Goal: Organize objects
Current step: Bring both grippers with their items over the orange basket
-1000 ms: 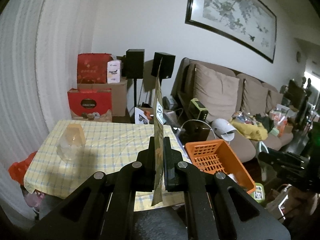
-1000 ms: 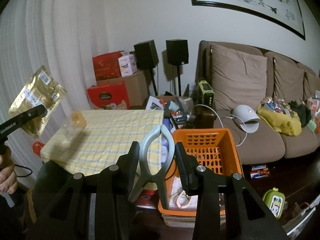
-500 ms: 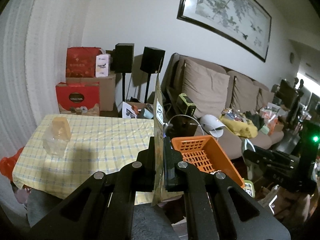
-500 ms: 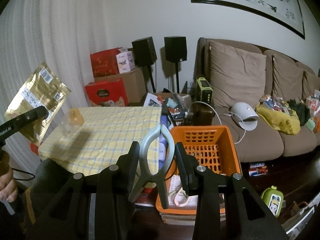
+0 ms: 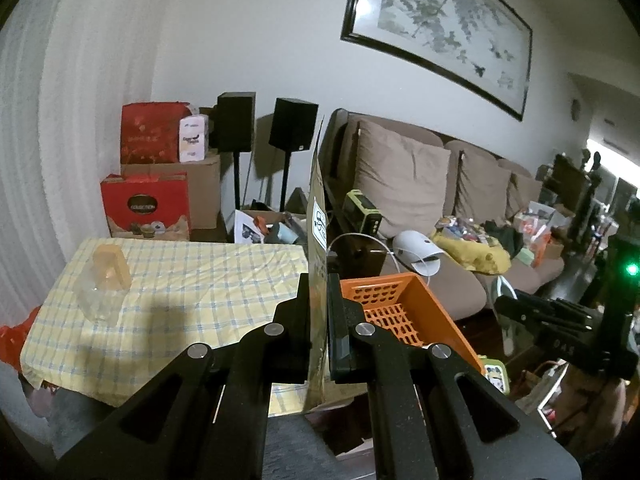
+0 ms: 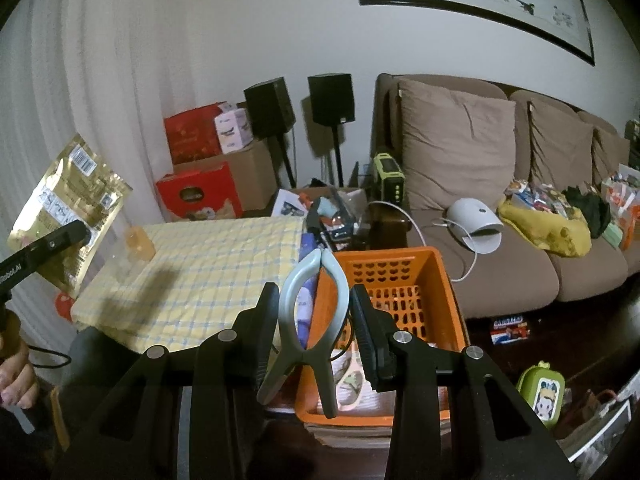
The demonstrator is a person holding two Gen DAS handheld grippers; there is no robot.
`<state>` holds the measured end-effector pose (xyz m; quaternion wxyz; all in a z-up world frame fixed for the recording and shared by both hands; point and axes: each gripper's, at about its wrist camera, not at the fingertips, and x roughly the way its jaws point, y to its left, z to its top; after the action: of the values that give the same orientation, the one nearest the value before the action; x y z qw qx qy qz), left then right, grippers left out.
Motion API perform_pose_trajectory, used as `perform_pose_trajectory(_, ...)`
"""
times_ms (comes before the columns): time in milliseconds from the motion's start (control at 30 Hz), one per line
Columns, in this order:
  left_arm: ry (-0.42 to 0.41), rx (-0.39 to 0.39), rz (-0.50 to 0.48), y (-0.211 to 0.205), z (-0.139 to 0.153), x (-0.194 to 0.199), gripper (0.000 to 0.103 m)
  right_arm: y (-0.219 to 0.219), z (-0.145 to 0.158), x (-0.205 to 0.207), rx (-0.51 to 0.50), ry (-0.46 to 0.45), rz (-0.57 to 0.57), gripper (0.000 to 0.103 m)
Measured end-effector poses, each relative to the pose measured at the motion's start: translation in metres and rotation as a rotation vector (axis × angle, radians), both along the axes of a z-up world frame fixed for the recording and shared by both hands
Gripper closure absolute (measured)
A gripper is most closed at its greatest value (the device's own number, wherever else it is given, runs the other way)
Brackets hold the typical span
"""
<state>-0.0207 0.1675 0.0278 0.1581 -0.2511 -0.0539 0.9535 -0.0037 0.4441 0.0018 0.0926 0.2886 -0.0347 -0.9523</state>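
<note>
Since the earlier frames the left view has swung sideways across the room: the worktop and clear jar sit further left in frame, and more of the basket and sofa is seen; the right view is barely changed

Left to right, as things stand:
- gold foil pouch (image 6: 66,204) is held up in the air left of the worktop (image 6: 224,264), pinched edge-on by the left hand-held gripper (image 5: 319,308), jaws pressed almost together on it; in the left view only its thin edge is seen
- clear jar (image 5: 105,284) with an amber lid is standing on the checked cloth near the far left corner, well apart from everything else
- grey spring clamp (image 6: 312,312) is held in the right hand-held gripper (image 6: 314,300), jaws partly spread and pressing on its two handles; clamp tips appear closed, pointing away from the camera
- orange basket (image 6: 444,280) is just beside the worktop's right edge, resting on a stack of papers or books; a few flat items are lying in it, hard to identify

Step in hand, as judged: both items are lifted and carried, nothing placed yet. Either the pouch is to be clipped shut with the clamp, or both go into the basket; which one cannot be told

Next move, if clipping: pouch top edge to be brought between the clamp tips, handles squeezed harder to open them, then eased off. Pouch is limp foil, so its edge should be kept taut and square to the clamp
</note>
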Motion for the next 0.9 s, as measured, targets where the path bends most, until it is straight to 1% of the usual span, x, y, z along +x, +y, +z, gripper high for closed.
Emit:
perform_pose_trajectory(133,-0.006,0.018,-0.037,0.007,0.007,0.002,0.098,0.012,0.007,0.007,0.016,0.019,-0.043,0.066)
perform_pose_trajectory(333,0.024,0.022,-0.070,0.022,0.019,0.008,0.098,0.033,0.018,0.018,-0.009,0.055,-0.087,0.066)
perform_pose_trajectory(533,0.044,0.044,-0.119,0.046,0.027,0.010,0.098,0.057,0.020,0.018,-0.042,0.061,-0.131,0.066)
perform_pose_trajectory(733,0.061,0.053,-0.173,0.073,0.027,0.013,0.098,0.075,0.022,0.024,-0.068,0.070,-0.160,0.066)
perform_pose_trajectory(900,0.051,0.043,-0.184,0.088,0.023,0.006,0.098,0.081,0.022,0.026,-0.064,0.078,-0.169,0.066)
